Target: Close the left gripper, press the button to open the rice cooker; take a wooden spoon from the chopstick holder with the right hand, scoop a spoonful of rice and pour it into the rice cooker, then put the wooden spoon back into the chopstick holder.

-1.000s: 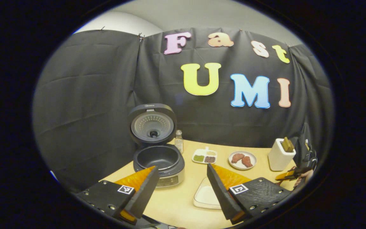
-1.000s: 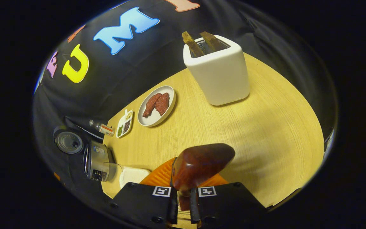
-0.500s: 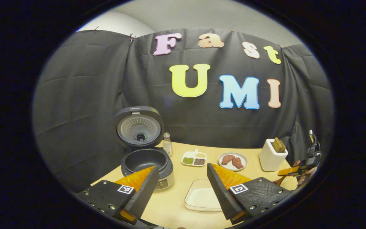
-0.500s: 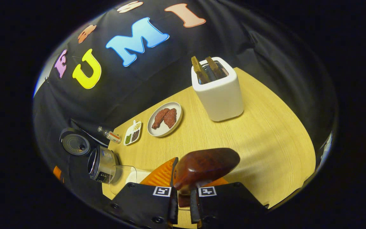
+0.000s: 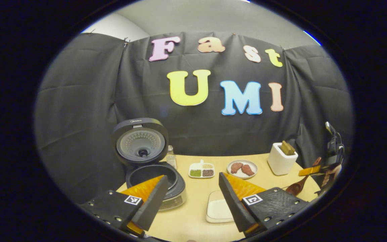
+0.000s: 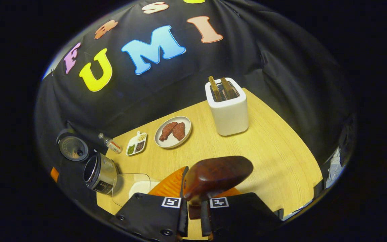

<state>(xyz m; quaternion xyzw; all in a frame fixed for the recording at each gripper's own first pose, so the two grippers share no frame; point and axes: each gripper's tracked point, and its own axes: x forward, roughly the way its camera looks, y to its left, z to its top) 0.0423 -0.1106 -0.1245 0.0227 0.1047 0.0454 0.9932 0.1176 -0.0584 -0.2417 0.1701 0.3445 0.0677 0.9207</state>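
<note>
The rice cooker (image 5: 153, 183) stands at the table's left with its lid (image 5: 140, 143) up and its dark pot bare. My left gripper (image 5: 191, 201) hovers open in front of it, holding nothing. A clear rice container (image 5: 218, 210) lies between its fingers, farther off. My right gripper (image 6: 194, 208) is shut on the handle of the dark wooden spoon (image 6: 215, 174), whose bowl juts forward above the table. The white chopstick holder (image 6: 228, 112) stands well beyond the spoon with two wooden handles in it. In the left gripper view the spoon (image 5: 297, 188) hangs at the far right beside the holder (image 5: 280, 161).
A plate with two pieces of meat (image 6: 173, 131), a divided seasoning dish (image 6: 135, 144) and a small bottle (image 6: 111, 144) line the back of the wooden table (image 6: 281, 151). The cooker (image 6: 99, 173) and rice container (image 6: 131, 188) sit at the left edge.
My right gripper has drawn back and up from the chopstick holder with the spoon. My left gripper has pulled away from the cooker, which now looks smaller and farther left.
</note>
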